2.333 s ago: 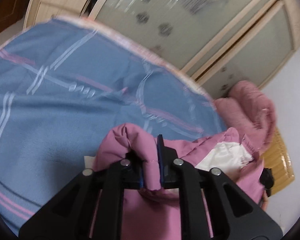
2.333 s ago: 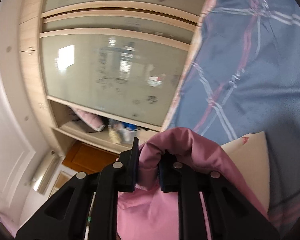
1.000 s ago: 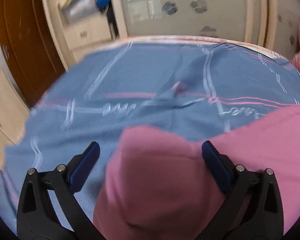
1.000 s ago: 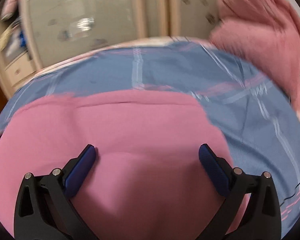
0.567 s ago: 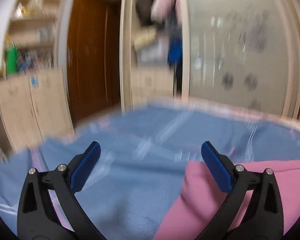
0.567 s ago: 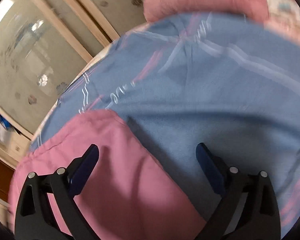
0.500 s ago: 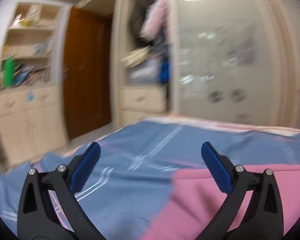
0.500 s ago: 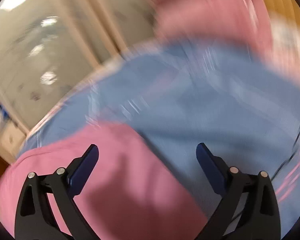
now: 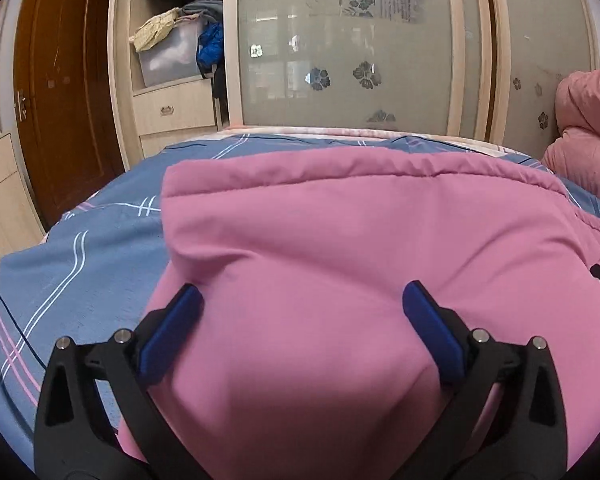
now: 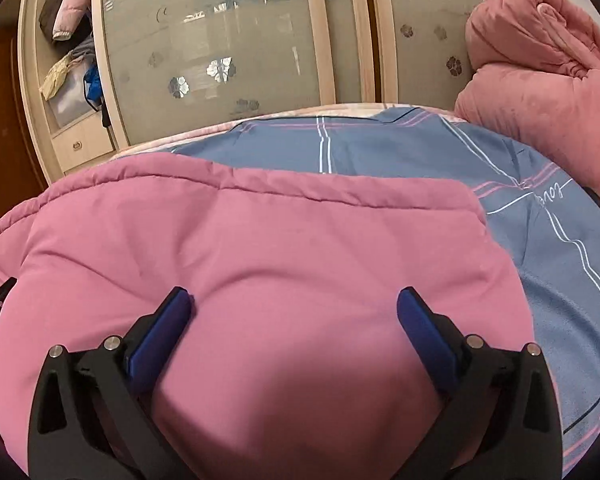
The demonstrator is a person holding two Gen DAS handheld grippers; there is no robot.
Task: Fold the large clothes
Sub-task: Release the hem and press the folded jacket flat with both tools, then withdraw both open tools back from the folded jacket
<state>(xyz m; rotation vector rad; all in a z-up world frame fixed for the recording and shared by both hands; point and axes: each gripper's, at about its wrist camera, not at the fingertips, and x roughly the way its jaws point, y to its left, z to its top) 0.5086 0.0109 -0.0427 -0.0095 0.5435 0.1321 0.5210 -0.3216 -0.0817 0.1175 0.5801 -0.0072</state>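
A pink padded garment lies folded on the blue bed sheet; it also shows in the right wrist view. My left gripper is open, its blue pads wide apart above the garment's left part, holding nothing. My right gripper is open too, above the garment's right part, holding nothing. The garment's near edge is hidden below both grippers.
A pink quilt is piled at the bed's far right. A wardrobe with frosted sliding doors stands behind the bed. A brown door and drawers are at the left. Blue sheet lies right of the garment.
Both grippers let go of the pink garment and opened wide. They swung about and now point over the garment lying folded on the bed.
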